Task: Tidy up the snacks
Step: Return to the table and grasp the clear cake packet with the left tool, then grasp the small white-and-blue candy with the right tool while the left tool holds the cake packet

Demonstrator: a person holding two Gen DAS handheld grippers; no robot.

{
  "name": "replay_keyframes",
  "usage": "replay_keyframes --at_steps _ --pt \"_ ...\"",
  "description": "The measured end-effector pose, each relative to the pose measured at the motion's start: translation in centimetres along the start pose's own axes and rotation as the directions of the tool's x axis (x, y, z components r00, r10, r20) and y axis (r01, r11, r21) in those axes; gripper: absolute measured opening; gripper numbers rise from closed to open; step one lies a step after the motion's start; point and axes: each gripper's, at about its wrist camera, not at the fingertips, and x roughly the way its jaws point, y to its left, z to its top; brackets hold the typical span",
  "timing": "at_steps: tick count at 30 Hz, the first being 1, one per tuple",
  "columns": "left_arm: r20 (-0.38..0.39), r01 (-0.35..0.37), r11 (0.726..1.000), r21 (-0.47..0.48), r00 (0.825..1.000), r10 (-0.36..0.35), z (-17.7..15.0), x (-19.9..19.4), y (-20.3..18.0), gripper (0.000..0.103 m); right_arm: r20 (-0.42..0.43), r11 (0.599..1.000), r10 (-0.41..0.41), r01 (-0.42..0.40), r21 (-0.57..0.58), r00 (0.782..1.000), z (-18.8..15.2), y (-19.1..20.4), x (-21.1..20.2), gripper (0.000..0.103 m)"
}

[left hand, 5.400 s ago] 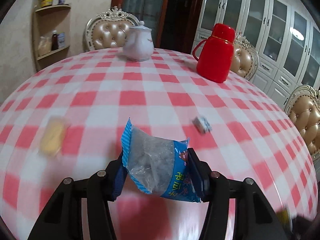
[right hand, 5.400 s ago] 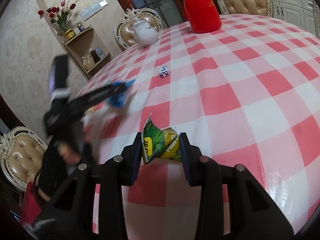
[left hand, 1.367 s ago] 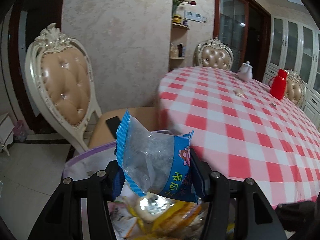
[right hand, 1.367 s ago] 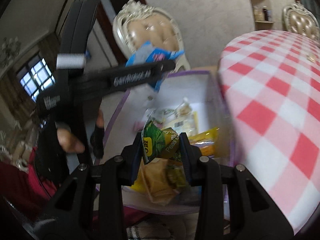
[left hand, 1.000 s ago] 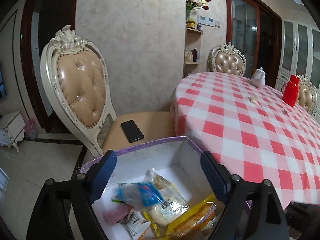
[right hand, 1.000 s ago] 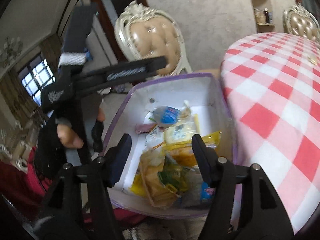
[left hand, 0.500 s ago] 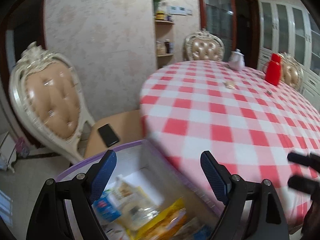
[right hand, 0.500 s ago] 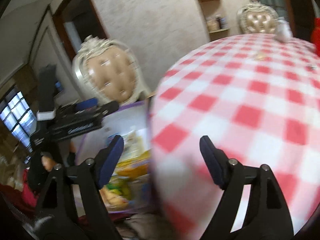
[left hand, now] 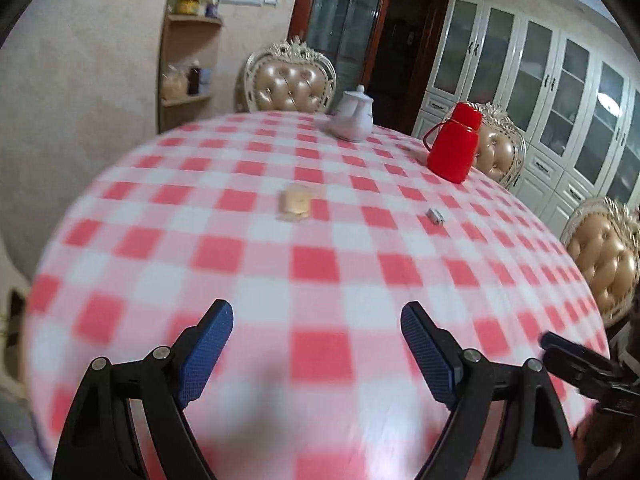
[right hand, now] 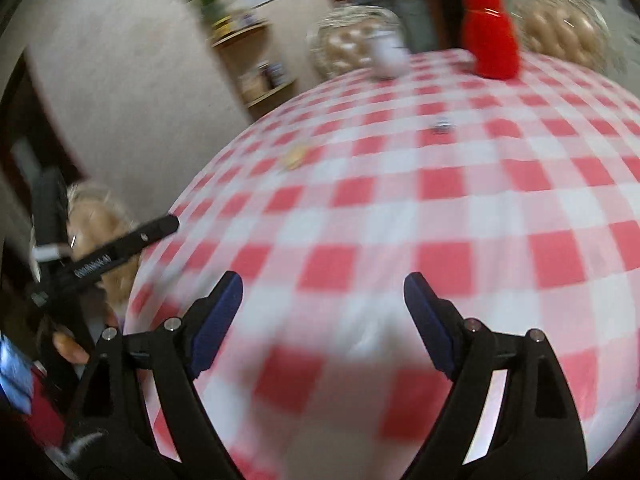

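- Left wrist view: the left gripper [left hand: 316,344] is hovering over the near part of the checked desk [left hand: 248,296] with its fingers [left hand: 206,350] spread wide and nothing between them.
- The pale yellow snack [left hand: 296,201] is lying ahead and slightly left of the fingers' centre line, past the middle of the desk; its long axis is running roughly away from the camera, though blur is softening its outline.
- The small wrapped sweet [left hand: 435,216] is sitting ahead and to the right, well apart from the yellow snack, nearer the red flask [left hand: 454,148]. The white teapot [left hand: 353,118] is standing at the far edge.
- Right wrist view: the right gripper [right hand: 323,314] is also showing wide-spread fingers [right hand: 218,322], empty, above the near rim of the desk.
- From here the pale yellow snack [right hand: 295,157] is lying far ahead to the left, while the small wrapped sweet [right hand: 441,125] is lying far ahead and slightly right of centre.
- The left gripper [right hand: 120,249] is appearing at the left border, off the desk's edge.
- Judging by these bearings, the left side is looking better placed for the yellow snack and the right side for the sweet.
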Motion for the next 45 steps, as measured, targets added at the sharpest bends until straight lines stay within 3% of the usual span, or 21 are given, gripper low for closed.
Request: replay_keyframes --at_steps 5,7,11,13,17,19,20,21,26,30,36,40,42,44,45 --pt "-0.019 -0.048 0.997 -0.065 0.999 0.047 3.5 9.1 0.1 0.087 0.07 0.989 -0.007 -0.004 0.146 0.998 2.5 -5.5 1.9 0.085" --pt "-0.039 -0.06 0.996 -0.069 0.998 0.057 5.2 12.1 0.2 0.087 0.034 0.979 -0.028 0.021 0.202 0.999 2.4 -7.0 2.7 0.085" --pt "-0.042 -0.112 0.992 -0.058 0.993 0.11 8.3 17.4 0.7 0.087 0.024 0.974 -0.041 0.034 0.223 0.999 1.7 -7.5 2.8 0.085" --pt "-0.095 -0.127 0.989 -0.071 0.988 0.12 9.8 20.5 1.2 0.087 0.023 0.972 -0.029 0.023 0.233 0.999 1.8 -7.5 2.7 0.085" --pt "-0.165 -0.132 0.987 -0.092 0.98 0.116 10.7 22.9 1.9 0.087 0.042 0.975 -0.029 0.019 0.22 0.999 1.8 -7.3 2.4 0.085" --pt "-0.159 -0.109 0.993 -0.053 0.982 0.099 10.3 22.5 1.3 0.069 0.039 0.977 -0.027 0.018 0.213 0.999 1.7 -7.1 2.4 0.085" --pt "-0.158 -0.12 0.993 -0.007 0.98 0.117 10.1 22.5 0.7 0.045 0.035 0.978 -0.03 0.022 0.209 0.999 1.6 -7.1 2.6 0.085" --pt "-0.162 -0.123 0.991 0.048 0.978 0.129 9.6 22.2 0.0 0.036 0.032 0.979 -0.034 0.027 0.204 0.999 1.6 -7.2 2.8 0.085" --pt "-0.129 -0.042 0.999 0.013 0.991 0.043 7.7 18.3 -0.8 0.036 0.024 0.982 -0.098 0.093 0.166 0.995 1.4 -7.3 3.3 0.085" --pt "-0.036 -0.003 1.0 -0.017 0.999 0.002 5.4 12.6 -1.6 0.036 0.056 0.984 -0.123 0.114 0.139 0.991 3.2 -7.5 4.3 0.085" --pt "0.083 0.118 0.991 -0.066 0.99 -0.113 3.3 8.0 -2.6 0.036 0.009 0.97 -0.226 0.224 0.096 0.974 9.0 -8.1 11.4 0.085" --pt "0.069 0.169 0.983 -0.072 0.984 -0.164 3.0 8.5 -2.6 0.036 -0.018 0.956 -0.284 0.284 0.071 0.959 12.5 -8.3 15.9 0.083" --pt "0.046 0.182 0.978 -0.103 0.983 -0.179 3.3 9.2 -1.9 0.036 -0.018 0.948 -0.317 0.318 0.036 0.948 13.9 -8.2 17.6 0.078" --pt "0.044 0.197 0.971 -0.133 0.98 -0.192 3.4 9.3 -1.4 0.036 -0.044 0.938 -0.344 0.345 0.02 0.938 15.2 -8.5 19.6 0.061" --pt "0.049 0.185 0.973 -0.135 0.982 -0.18 3.5 9.3 -1.2 0.036 -0.057 0.935 -0.352 0.353 0.018 0.934 15.5 -8.7 20.2 0.058"
